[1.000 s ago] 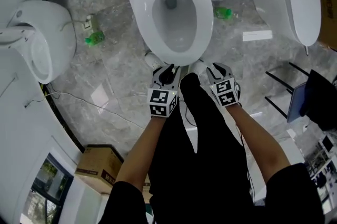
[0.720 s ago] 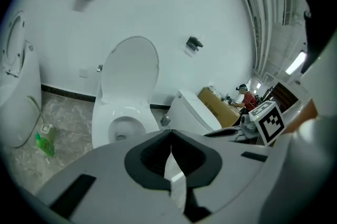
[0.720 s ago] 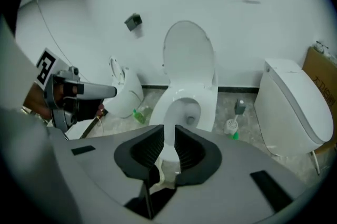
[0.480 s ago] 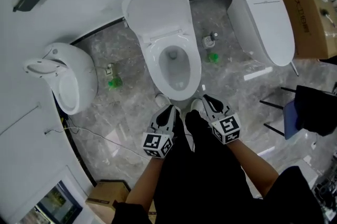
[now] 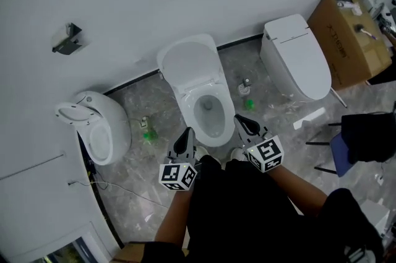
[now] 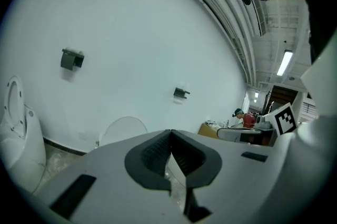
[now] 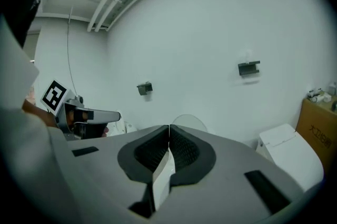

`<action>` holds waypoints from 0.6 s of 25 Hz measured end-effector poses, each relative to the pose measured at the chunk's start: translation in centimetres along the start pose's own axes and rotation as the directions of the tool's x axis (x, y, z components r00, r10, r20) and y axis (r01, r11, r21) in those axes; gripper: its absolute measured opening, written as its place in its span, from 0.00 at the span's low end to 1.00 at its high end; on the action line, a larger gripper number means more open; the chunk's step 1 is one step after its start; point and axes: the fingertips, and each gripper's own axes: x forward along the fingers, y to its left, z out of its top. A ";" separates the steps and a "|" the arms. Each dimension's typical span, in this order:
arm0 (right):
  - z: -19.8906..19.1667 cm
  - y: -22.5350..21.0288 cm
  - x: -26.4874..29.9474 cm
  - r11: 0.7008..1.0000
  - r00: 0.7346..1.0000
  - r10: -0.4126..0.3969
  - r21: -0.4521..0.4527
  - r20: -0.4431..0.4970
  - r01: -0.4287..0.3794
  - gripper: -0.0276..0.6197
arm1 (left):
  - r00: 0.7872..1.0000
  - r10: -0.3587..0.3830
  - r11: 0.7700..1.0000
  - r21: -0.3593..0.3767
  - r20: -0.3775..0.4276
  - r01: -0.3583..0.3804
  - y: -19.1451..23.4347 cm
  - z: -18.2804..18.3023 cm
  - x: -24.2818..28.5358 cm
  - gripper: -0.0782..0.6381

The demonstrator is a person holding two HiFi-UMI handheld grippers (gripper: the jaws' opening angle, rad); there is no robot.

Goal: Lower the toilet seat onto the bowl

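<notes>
A white toilet stands against the wall in the head view, its lid (image 5: pixel 189 64) raised upright and the bowl (image 5: pixel 209 114) open below it. A white ring lies around the opening; I cannot tell whether it is the seat. My left gripper (image 5: pixel 184 137) hovers near the bowl's front left and touches nothing. It is shut (image 6: pixel 170 133) with nothing between the pads. My right gripper (image 5: pixel 241 123) hangs at the bowl's front right, its jaws closing the last bit. Their tips meet (image 7: pixel 169 128) and hold nothing. Both gripper views look at the wall and the lid (image 6: pixel 124 130) (image 7: pixel 187 122).
A white bowl-shaped fixture (image 5: pixel 94 127) hangs at the left. A closed toilet (image 5: pixel 296 59) and a cardboard box (image 5: pixel 344 26) stand at the right. Green bottles (image 5: pixel 149 135) (image 5: pixel 249 104) lie on the marble floor. A black chair (image 5: pixel 366 137) is at the far right.
The head view has pulled back and up, so the toilet looks smaller and more wall shows. Both grippers have lifted from pointing down at the bowl's front edge and have shut.
</notes>
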 end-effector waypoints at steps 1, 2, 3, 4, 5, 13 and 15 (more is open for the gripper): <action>1.6 -0.3 0.2 1.000 1.000 -0.009 -0.011 0.027 0.009 0.09 | 1.000 0.010 0.999 0.033 0.020 -0.010 0.1 1.5 -0.3 0.13; 3.0 -0.4 0.2 1.000 0.999 -0.014 -0.022 0.051 0.015 0.09 | 0.999 0.019 0.997 0.074 0.036 -0.021 0.2 2.8 -0.7 0.13; 4.3 -0.5 0.2 0.999 0.997 -0.017 -0.031 0.072 0.019 0.09 | 0.998 0.028 0.993 0.114 0.047 -0.033 0.3 3.7 -1.1 0.13; 5.4 -0.5 0.1 0.999 0.996 -0.017 -0.038 0.091 0.021 0.09 | 0.998 0.038 0.989 0.140 0.058 -0.046 0.3 4.4 -1.6 0.13; 6.4 -0.4 -0.1 0.999 0.994 -0.016 -0.045 0.107 0.021 0.09 | 0.996 0.050 0.988 0.146 0.068 -0.059 0.5 5.0 -2.2 0.13; 10.0 1.2 0.7 0.995 0.987 0.017 -0.096 0.158 -0.001 0.09 | 0.980 0.137 0.985 0.081 0.141 -0.150 3.7 8.4 -5.6 0.13; 10.4 1.6 0.9 0.995 0.987 0.018 -0.103 0.157 -0.002 0.09 | 0.980 0.141 0.984 0.085 0.142 -0.154 4.0 8.8 -6.3 0.13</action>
